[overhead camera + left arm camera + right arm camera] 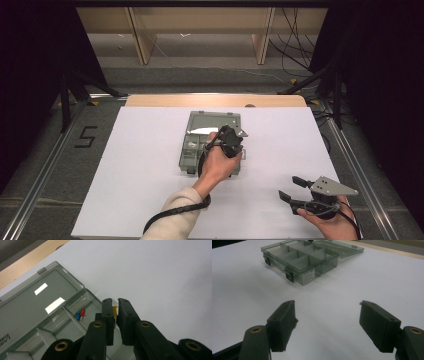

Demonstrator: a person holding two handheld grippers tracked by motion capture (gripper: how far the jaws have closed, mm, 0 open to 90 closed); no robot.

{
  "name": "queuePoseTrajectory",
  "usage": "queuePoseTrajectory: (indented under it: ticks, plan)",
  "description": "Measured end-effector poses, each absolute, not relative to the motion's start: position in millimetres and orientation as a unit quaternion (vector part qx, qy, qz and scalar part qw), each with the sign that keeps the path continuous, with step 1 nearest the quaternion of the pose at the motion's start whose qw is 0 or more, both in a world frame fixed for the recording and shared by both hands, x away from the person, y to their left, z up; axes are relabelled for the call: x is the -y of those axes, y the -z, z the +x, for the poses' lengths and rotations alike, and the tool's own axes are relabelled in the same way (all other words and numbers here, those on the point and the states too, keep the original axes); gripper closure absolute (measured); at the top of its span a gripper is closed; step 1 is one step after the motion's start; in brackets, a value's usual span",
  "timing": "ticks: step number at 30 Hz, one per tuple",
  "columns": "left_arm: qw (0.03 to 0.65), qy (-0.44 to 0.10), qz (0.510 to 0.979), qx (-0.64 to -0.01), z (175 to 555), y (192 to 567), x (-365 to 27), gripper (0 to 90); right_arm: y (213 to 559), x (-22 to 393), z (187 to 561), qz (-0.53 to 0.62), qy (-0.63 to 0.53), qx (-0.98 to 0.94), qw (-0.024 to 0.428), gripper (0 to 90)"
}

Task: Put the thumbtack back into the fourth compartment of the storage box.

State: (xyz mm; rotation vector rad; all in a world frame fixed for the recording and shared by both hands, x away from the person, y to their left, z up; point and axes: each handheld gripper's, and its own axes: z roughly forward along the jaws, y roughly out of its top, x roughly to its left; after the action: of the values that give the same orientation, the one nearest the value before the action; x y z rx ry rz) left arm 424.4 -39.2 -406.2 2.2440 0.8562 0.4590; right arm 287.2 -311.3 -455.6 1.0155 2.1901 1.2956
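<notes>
Yellow plastic shows between the nearly closed pads of the left gripper [115,312]: a yellow pushpin [115,311], pinched there with its thin metal point aimed down toward the compartment box [72,322]. In the left gripper view the pin hangs over the box's corner compartment, just beside the outer wall, and I cannot tell whether its tip touches anything. In the next compartment, across a clear divider, a red pushpin [83,313] and a blue pushpin [78,315] lie side by side, touching or nearly so.

The box itself is smoky translucent plastic, split into several small cells, with its hinged lid [32,307] folded flat open on the far side (two bright ceiling reflections sit on that lid). From the high view it rests near the middle of the white sheet [145,165] that covers the table, and the left hand [218,164] holds its gripper directly above the box's right portion.

Well apart, at the near right corner of the sheet, the right gripper [291,189] rests low in the right hand [334,224], its jaws spread wide with nothing between them; its own view shows bare white paper in the gap and the box's latched front wall farther off.

Beyond the sheet runs the wooden table edge [215,100].
</notes>
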Motion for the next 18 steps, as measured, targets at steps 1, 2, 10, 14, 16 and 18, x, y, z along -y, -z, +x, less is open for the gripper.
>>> queuePoseTrajectory:
  ticks: [1,2,10,14,16,18]
  plan:
    - [0.344,-0.178,0.861,-0.329,426,406,40,82.8,456,311,287,0.365,-0.463,-0.783,0.197,29.9]
    - [0.344,-0.178,0.859,-0.334,427,406,39,82.8,455,311,287,0.368,-0.463,-0.783,0.193,29.9]
    - [0.342,-0.191,0.854,-0.342,441,409,37,82.8,455,312,287,0.365,-0.462,-0.784,0.197,29.9]
    - [0.338,-0.196,0.852,-0.347,446,413,36,82.7,455,312,287,0.365,-0.462,-0.784,0.197,29.9]
    - [0.338,-0.198,0.852,-0.348,448,414,36,82.8,455,312,287,0.365,-0.462,-0.784,0.197,29.9]
    - [0.34,-0.197,0.85,-0.349,449,415,37,82.7,455,312,287,0.365,-0.461,-0.784,0.196,29.9]
